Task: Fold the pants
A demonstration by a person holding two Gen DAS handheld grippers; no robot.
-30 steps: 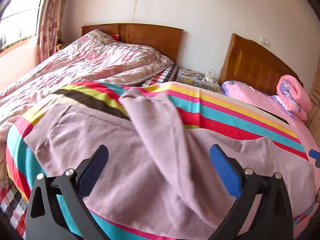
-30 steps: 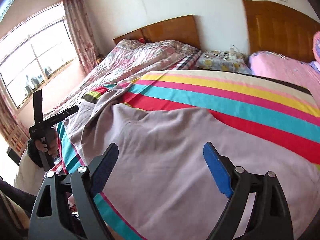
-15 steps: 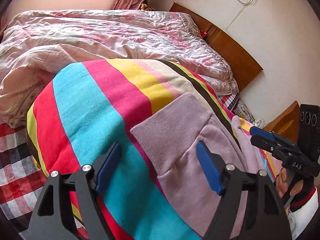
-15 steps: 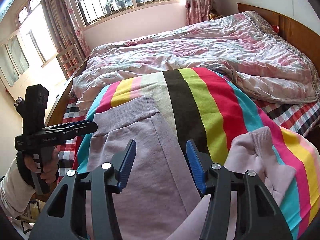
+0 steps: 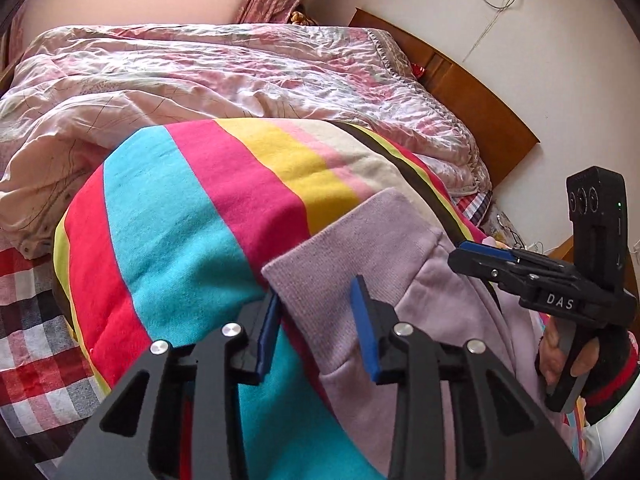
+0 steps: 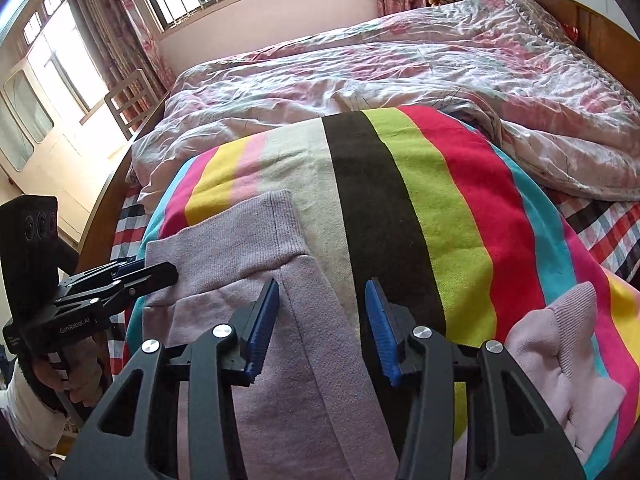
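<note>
Left tongs [image 5: 316, 328]: jaws partly open, straddling ribbed waistband corner of lilac pants [image 5: 360, 256], gripping nothing. Right tongs [image 6: 322, 326]: jaws partly open over inner edge of same pants [image 6: 256, 280], holding nothing; in left view appear almost closed. Pants lie flat on striped blanket [image 6: 420, 208] near bed's front edge; 1 cuff [image 6: 560, 344] bunched at blanket's right side. Crumpled pink quilt [image 6: 400, 64] beyond blanket; plaid sheet [image 5: 28, 320] beneath.
</note>
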